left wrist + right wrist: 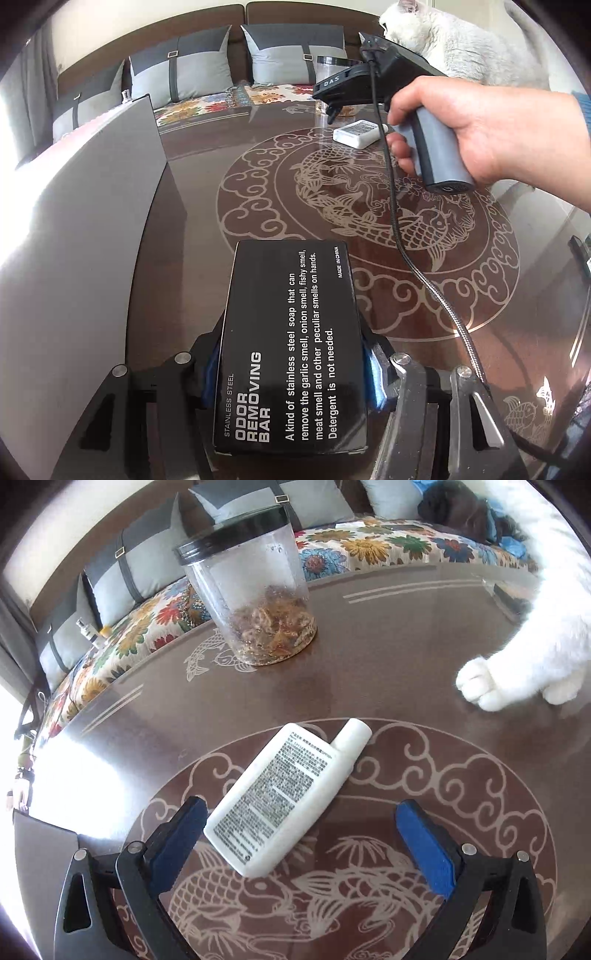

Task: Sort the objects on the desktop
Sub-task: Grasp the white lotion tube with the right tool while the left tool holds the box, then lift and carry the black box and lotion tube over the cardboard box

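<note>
My left gripper [293, 369] is shut on a black box [291, 347] printed "ODOR REMOVING BAR"; its blue pads press both long sides, and the box is held low over the table. A white flat bottle [284, 797] lies label-up on the brown glass table [388, 657], slanted, cap pointing far right. My right gripper [301, 812] hangs over it, open, with its blue fingers [424, 845] on either side of the bottle's lower end and apart from it. In the left wrist view a hand holds that right gripper [330, 112] above the bottle [356, 133].
A clear jar [255, 602] with a black lid and dried bits stands behind the bottle. A white cat [517, 672] has its paws on the table at right. A grey flat panel [92, 221] fills the left side. A sofa with cushions [207, 70] runs along the far edge.
</note>
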Demonstrator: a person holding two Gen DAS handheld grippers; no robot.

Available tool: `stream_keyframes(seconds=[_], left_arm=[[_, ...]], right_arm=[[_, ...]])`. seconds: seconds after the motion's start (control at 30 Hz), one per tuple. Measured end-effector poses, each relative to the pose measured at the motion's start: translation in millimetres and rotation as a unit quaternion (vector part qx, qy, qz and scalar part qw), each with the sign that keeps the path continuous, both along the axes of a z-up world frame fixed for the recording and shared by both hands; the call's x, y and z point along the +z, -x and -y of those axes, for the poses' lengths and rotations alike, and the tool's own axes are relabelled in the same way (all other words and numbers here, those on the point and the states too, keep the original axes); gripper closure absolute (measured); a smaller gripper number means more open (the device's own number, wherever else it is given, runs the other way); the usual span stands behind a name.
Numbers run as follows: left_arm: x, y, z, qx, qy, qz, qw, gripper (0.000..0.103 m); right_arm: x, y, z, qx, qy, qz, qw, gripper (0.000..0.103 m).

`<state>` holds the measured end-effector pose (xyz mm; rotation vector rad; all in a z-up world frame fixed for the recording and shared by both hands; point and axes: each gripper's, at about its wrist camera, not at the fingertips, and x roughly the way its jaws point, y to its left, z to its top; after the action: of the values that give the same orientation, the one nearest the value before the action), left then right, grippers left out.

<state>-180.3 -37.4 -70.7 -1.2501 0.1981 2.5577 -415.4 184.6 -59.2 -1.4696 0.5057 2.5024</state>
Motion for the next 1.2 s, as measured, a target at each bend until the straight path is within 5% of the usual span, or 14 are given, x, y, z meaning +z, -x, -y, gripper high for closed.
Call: stream_keyframes(seconds=[0.13,0.27,0.3,0.53,0.97,1.2], left_arm=[[0,0,0,-0.007,-0.001,-0.002,1.0000,0.044],[0,1,-1,-0.008,0.000,-0.002,1.0000,0.043],[0,2,-1,-0.008,0.000,-0.002,1.0000,0.043],[-1,4,-2,0.001,-0.002,-0.001,1.0000,0.044],[3,-50,-32,0.014,-0.023,0.029,0.9992,0.044],[-2,-66,-44,0.028,0.009,0.002,0.9996,0.036]], right_arm=[[-10,23,34,0.052,-0.089,0.018,0.994,0.001],[-4,15,39,0.091,-0.117,-0.024,0.989,0.048],[-3,13,39,0.105,-0.118,-0.026,0.987,0.051],[-8,-48,29,0.182,-0.112,-0.043,0.976,0.051],[-11,-337,-5,0.223,-0.114,-0.083,0.964,0.051],[-10,-356,-6,0.208,-0.114,-0.084,0.968,0.042]])
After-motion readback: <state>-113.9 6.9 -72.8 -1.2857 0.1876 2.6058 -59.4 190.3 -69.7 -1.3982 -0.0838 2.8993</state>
